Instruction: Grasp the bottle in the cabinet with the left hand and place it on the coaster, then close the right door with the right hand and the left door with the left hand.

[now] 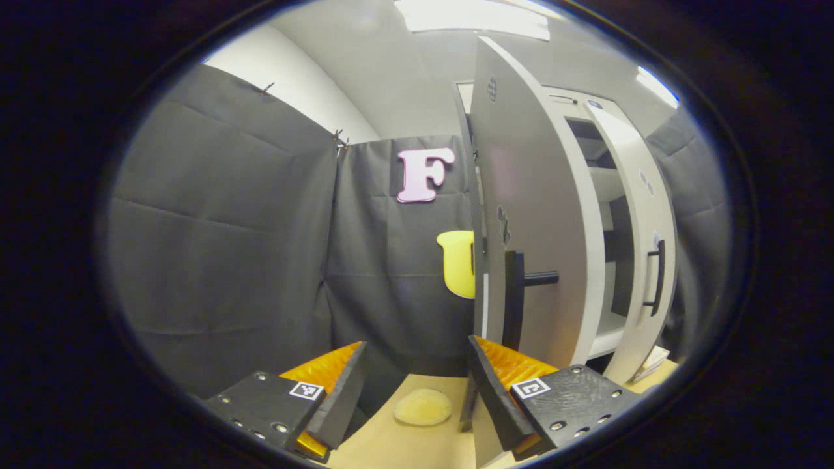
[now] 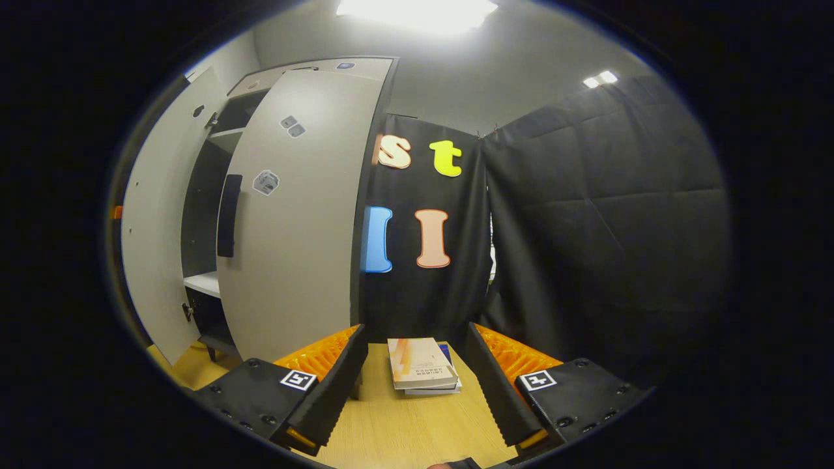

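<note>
Both cabinet doors stand open in a cloth-walled booth as two empty claws wait above a pale wooden table.

The left gripper, fingers spread wide with nothing between them, hangs over the table; a round, pale coaster lies just ahead between its fingertips, and the left door rises ahead to its right, the right door beyond. The bottle cannot be made out among the shelves. The right gripper, equally wide and empty, points at stacked books on the table.
</note>
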The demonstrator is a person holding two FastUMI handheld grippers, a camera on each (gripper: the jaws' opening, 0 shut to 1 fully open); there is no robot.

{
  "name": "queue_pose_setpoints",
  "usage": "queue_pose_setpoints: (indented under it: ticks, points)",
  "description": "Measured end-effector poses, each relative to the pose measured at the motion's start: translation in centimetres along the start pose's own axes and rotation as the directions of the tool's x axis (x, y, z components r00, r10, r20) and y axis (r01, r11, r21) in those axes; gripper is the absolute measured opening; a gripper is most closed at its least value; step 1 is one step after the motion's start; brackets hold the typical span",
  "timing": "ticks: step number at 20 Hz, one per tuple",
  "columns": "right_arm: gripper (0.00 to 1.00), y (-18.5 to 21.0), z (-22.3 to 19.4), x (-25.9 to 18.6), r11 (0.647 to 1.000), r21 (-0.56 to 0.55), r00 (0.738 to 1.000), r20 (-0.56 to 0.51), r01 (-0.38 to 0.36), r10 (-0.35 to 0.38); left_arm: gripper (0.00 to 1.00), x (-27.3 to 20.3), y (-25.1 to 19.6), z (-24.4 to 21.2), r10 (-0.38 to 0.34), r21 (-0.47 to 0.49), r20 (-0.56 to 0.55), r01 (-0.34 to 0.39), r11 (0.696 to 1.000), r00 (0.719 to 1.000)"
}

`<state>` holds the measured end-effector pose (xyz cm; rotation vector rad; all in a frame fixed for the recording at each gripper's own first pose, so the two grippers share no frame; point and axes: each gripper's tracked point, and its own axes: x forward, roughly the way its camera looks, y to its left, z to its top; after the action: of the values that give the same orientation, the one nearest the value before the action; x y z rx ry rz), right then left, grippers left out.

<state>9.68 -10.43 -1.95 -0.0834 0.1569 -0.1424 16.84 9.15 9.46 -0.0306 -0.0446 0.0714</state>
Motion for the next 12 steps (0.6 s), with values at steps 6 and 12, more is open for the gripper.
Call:
queue_pose_setpoints:
  ticks: [6,12]
  points:
    - [0.97,-1.7,-0.6,-0.1,1.000,0.012,1.000,-0.011,0.014,-0.013,0.90,0.1,-3.2,0.0,-0.049,-0.052,0.005,0.049,0.997,0.999]
    - [0.97,-3.2,-0.6,-0.8,0.999,0.011,0.999,-0.007,0.033,-0.033,0.89,-0.7,-6.0,0.5,-0.058,-0.008,0.029,0.058,0.998,0.998]
